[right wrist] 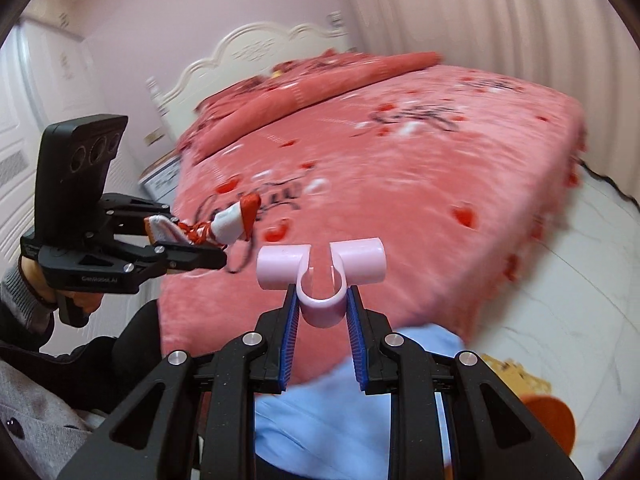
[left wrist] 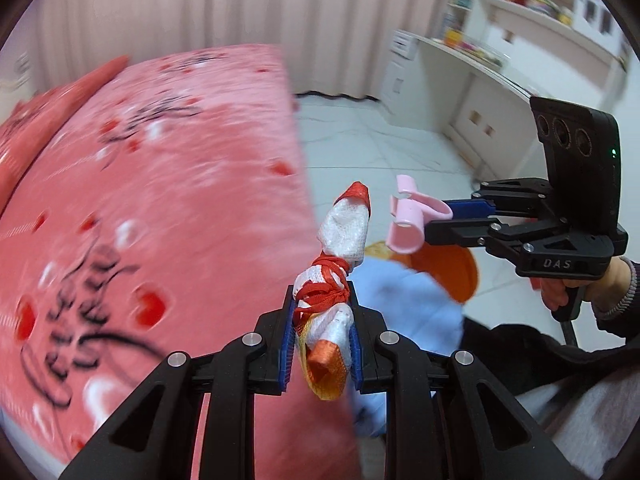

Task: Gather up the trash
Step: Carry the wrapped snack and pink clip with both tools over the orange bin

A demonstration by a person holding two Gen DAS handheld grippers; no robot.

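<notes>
While both hands were held above the foot of the bed, the left claw (left wrist: 322,336) was clamped on a white mesh pouch (left wrist: 340,264) bound with red ribbon and edged in orange, its blue pads pressing either side and the pouch sticking out past the fingertips. The right claw (right wrist: 320,308) gripped a pink plastic clip (right wrist: 322,276) by its curved middle, the clip's two tube-shaped ends spreading out beyond the pads. Just under both claws lay a light blue cloth (right wrist: 340,412), with an orange bin (left wrist: 452,276) beside it on the white tiled floor (left wrist: 380,140). Beyond them stretched the bed (right wrist: 400,184) under a pink cover printed with red hearts and black lettering, blurred. Farther off stood pale curtains (left wrist: 200,8) and a white headboard (right wrist: 256,48).
</notes>
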